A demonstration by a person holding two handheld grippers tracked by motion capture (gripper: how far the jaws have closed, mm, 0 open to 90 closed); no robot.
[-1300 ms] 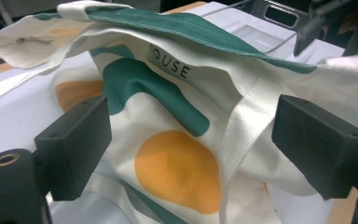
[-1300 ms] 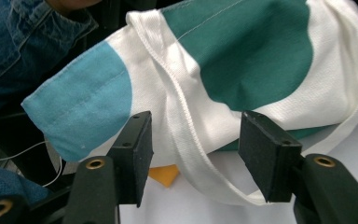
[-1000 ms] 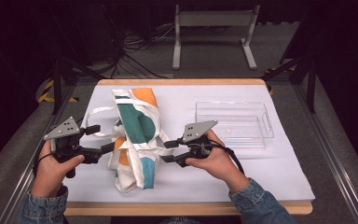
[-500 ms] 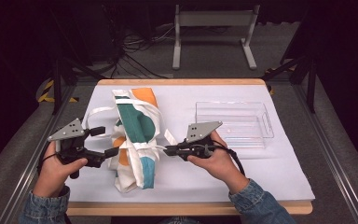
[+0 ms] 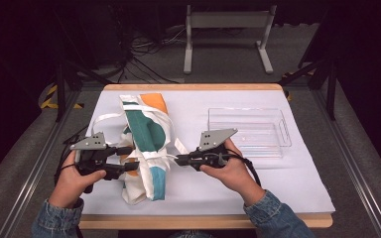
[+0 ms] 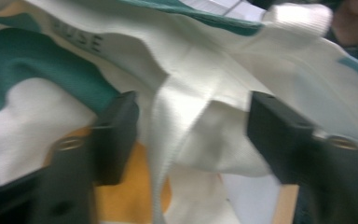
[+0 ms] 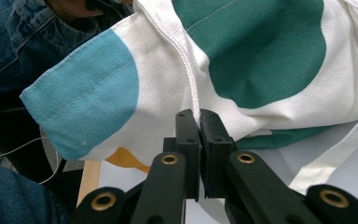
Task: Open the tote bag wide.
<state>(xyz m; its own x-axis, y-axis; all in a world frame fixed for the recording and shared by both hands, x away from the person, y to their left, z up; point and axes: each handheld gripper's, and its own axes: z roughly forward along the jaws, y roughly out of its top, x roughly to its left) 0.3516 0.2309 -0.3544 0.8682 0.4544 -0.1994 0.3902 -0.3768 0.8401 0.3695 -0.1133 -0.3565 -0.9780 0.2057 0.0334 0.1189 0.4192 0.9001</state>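
The folded tote bag (image 5: 146, 144) is laid lengthwise between both grippers. The right gripper (image 7: 199, 122) is pinched on its strap (image 7: 186, 60); the left gripper (image 6: 191, 135), blurred, seems spread wide around a fold.

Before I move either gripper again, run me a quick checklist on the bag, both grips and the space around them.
1. Right gripper shut on the tote bag: ok, jaws closed on its white strap.
2. Left gripper gripping: not ok, jaws open with a fold of cloth between them, not pinched.
3. Bag resting on the table: ok in the high view; the near end looks partly raised.
4. Loose handle loop free of the grippers: ok, it lies flat at the bag's left.
5. Clear tray out of the way: ok, apart from the bag.
6. Anything inside the bag: cannot tell.
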